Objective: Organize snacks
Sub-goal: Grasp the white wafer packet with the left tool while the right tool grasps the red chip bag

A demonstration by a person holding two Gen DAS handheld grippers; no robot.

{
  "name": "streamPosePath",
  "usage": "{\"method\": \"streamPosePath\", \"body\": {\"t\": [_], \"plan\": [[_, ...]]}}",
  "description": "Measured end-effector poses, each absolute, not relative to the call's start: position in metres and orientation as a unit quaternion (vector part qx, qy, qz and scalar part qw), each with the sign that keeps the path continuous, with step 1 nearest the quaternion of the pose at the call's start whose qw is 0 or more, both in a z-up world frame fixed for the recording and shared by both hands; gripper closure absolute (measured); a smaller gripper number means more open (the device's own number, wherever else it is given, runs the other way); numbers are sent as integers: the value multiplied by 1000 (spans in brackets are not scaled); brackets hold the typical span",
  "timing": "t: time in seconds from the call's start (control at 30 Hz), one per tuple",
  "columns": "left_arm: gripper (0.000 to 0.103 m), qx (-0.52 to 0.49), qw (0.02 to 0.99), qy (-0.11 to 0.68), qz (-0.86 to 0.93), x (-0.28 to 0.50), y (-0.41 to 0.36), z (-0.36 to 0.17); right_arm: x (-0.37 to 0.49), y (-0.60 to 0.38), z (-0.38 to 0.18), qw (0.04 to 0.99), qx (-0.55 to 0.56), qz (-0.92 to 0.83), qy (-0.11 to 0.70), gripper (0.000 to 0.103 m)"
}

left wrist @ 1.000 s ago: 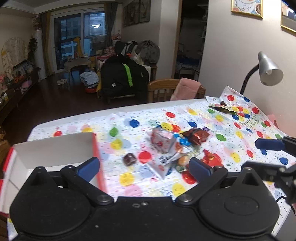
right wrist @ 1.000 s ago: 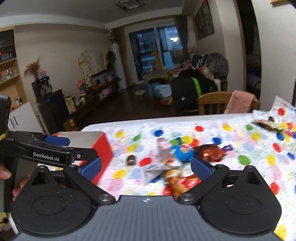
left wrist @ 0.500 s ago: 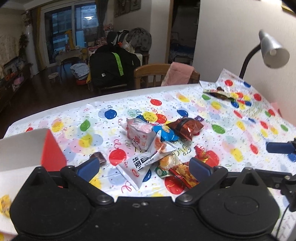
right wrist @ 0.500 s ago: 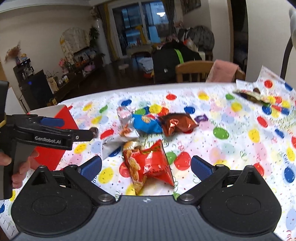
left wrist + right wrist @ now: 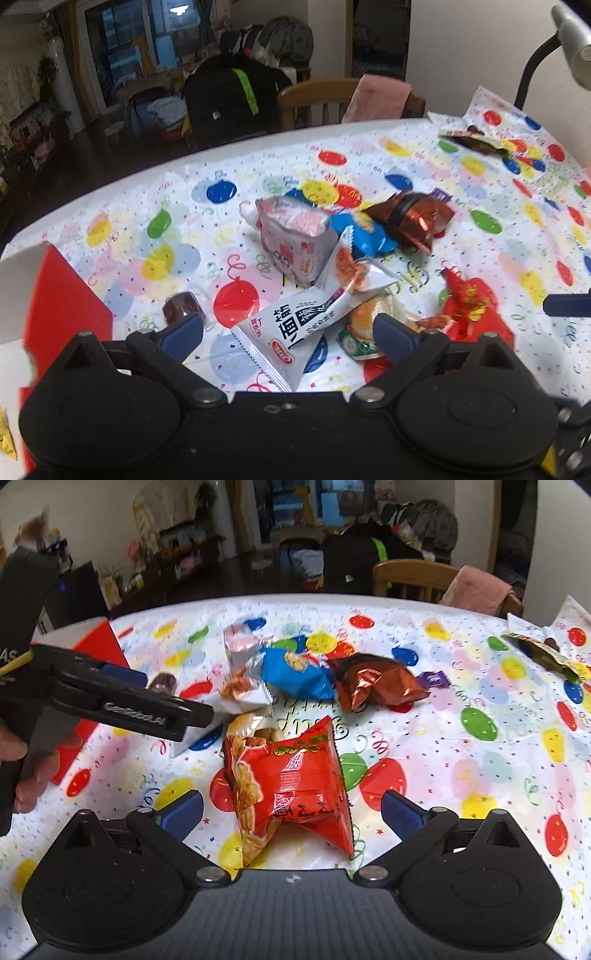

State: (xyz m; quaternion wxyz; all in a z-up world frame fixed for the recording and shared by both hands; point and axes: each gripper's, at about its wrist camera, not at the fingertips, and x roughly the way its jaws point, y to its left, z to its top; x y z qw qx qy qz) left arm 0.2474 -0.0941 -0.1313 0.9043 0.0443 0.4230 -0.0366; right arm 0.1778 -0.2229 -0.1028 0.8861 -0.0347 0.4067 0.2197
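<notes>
Several snack packs lie in a heap on the balloon-print tablecloth [image 5: 369,155]. My left gripper [image 5: 288,332] is open, its jaws on either side of a white pack with black lettering [image 5: 295,321]. Beyond it lie a pink-white pack [image 5: 295,236], a blue pack [image 5: 365,232], a brown foil pack [image 5: 413,218] and a small dark candy [image 5: 183,306]. My right gripper [image 5: 291,808] is open, its jaws on either side of a red pack [image 5: 291,779]. The left gripper also shows in the right wrist view [image 5: 122,705]. The red pack also shows in the left wrist view [image 5: 465,299].
A red and white box [image 5: 62,302] stands at the left, also in the right wrist view [image 5: 96,642]. An opened wrapper [image 5: 543,653] lies at the far right. A lamp [image 5: 569,33] stands at the right edge. A wooden chair [image 5: 317,103] is behind the table.
Both grippers have moved forward and down toward the heap. The white pack now lies between my left jaws and the red pack between my right jaws. Both stay open.
</notes>
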Motion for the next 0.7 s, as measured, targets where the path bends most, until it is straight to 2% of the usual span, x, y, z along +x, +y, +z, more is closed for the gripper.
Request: {"method": "streamPosePath", "body": {"t": [0.1,0.3,0.53,0.57,0.6,0.67,0.7], "plan": [[14,48,896,439,-37,258,-95,-144,185,-217,-111,881,-47,222,414,0],[19,41,889,454,-36,274,-91,-160,197,-208,-124,876,-57,219,427,0],[18,59,889,450,-57,282,-94,-167,202,-200,-128,875,-55,219,429,1],[23,61,888,452,-60,283,-94,-168,202,-200,-128,875,-54,219,428,1],[31,63,885,457,-65,285,-94,-169,203,-200,-127,876,-53,218,428,1],[38,68,883,460,-68,285,-93,-171,203,-200,-127,876,-51,216,427,1],[38,66,883,460,-70,285,-91,-172,203,-200,-126,877,-51,215,427,3]]}}
